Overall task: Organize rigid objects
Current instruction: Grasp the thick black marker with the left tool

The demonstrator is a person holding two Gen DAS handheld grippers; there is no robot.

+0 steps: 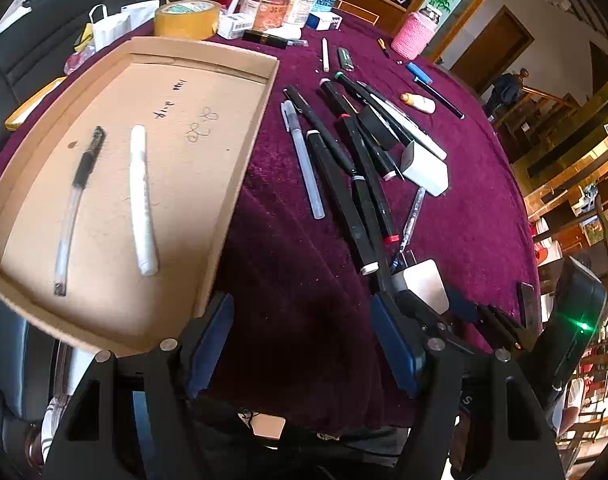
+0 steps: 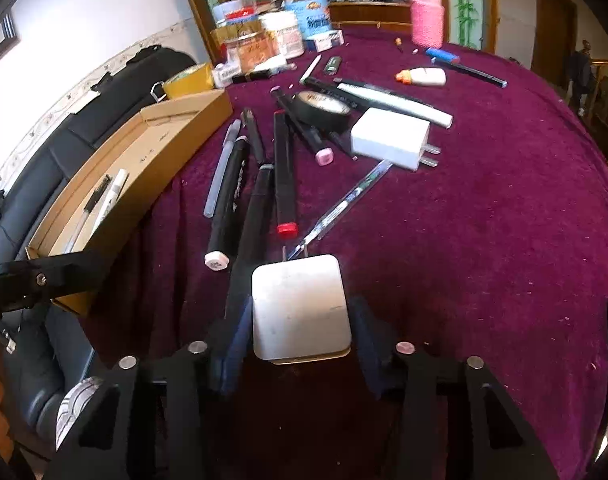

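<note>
Right claw (image 2: 300, 332) is straddling a white charger (image 2: 300, 306) at lower centre, pads flanking it; grip not confirmable. Left claw (image 1: 302, 344) is hanging released over the desk (image 1: 484, 208). Cardboard tray (image 1: 240, 184), left of frame, is collecting two pens, likely the sorting spot.

Handwritten black marks and two looping doodles sit on the floor of the cardboard tray (image 1: 208, 92) at left of the left wrist view, too small to read. Printed labels on the jars (image 1: 270, 10) at top centre and lettering on a black marker (image 2: 234, 192) stay illegible.
</note>
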